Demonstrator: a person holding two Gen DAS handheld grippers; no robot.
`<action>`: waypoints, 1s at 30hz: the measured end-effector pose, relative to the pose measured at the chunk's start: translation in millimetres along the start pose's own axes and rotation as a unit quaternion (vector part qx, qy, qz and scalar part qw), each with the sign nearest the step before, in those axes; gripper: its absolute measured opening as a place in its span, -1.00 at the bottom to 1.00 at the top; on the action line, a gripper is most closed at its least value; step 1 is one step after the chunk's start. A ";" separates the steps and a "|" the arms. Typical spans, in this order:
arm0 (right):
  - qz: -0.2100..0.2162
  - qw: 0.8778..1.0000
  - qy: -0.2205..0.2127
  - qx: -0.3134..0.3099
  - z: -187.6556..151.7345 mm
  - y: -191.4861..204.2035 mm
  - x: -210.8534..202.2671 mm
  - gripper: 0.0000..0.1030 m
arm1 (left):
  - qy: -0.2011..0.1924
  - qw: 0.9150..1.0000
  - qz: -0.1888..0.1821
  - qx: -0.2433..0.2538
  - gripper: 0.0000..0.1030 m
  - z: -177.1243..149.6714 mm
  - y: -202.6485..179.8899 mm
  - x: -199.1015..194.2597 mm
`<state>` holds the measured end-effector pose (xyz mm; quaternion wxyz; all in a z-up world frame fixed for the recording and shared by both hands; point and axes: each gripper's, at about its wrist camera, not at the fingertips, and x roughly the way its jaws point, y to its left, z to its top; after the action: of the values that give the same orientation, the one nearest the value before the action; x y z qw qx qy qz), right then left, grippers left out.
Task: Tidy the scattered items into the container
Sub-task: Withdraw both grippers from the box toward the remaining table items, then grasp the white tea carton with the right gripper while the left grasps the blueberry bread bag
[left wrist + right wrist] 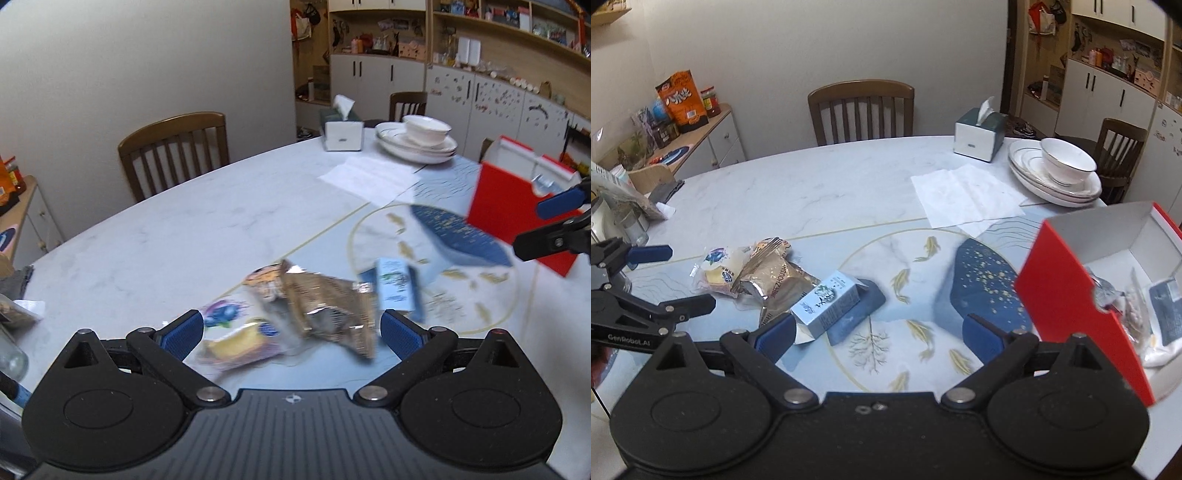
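Red box's stowed packets show only in right-wrist view.

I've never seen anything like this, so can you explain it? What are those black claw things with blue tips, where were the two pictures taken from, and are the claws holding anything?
Those claws are grabbing tools. A person holds one in each hand, and each tool carries a small camera looking out along its two fingers. One picture comes from the left gripper, the other from the right gripper, so each picture shows its own claw at the bottom.

Both claws are open and hold nothing.

On the table lie snacks to tidy: a cake packet, a shiny brown snack bag and a pale blue carton. The red box at the right is the container, and some packets are already inside. Farther back sit a tissue box, a paper napkin and stacked plates with a bowl.
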<state>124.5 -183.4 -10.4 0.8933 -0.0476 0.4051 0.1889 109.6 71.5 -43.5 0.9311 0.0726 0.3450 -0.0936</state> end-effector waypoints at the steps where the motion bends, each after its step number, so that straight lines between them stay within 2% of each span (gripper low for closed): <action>1: -0.001 1.000 0.001 0.000 1.3 2.1 3.4 0.88 | 0.002 1.000 0.004 0.000 0.99 -0.5 3.5 3.1; 7: -0.003 1.000 0.008 -0.003 9.9 11.7 23.3 0.87 | 0.017 0.999 0.023 -0.022 0.99 4.6 27.4 19.7; 15: -0.003 1.000 0.022 -0.001 18.7 24.4 55.9 0.85 | 0.043 0.996 0.025 -0.078 0.99 12.3 59.3 47.5; 30: -0.023 0.998 0.050 0.029 27.6 37.2 108.6 0.78 | 0.081 0.988 0.027 -0.130 0.99 11.0 70.8 84.5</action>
<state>195.2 -110.0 -70.0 0.8772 -0.0409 0.4531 0.1536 195.4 127.6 -85.6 0.9038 -0.0320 0.4264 -0.0169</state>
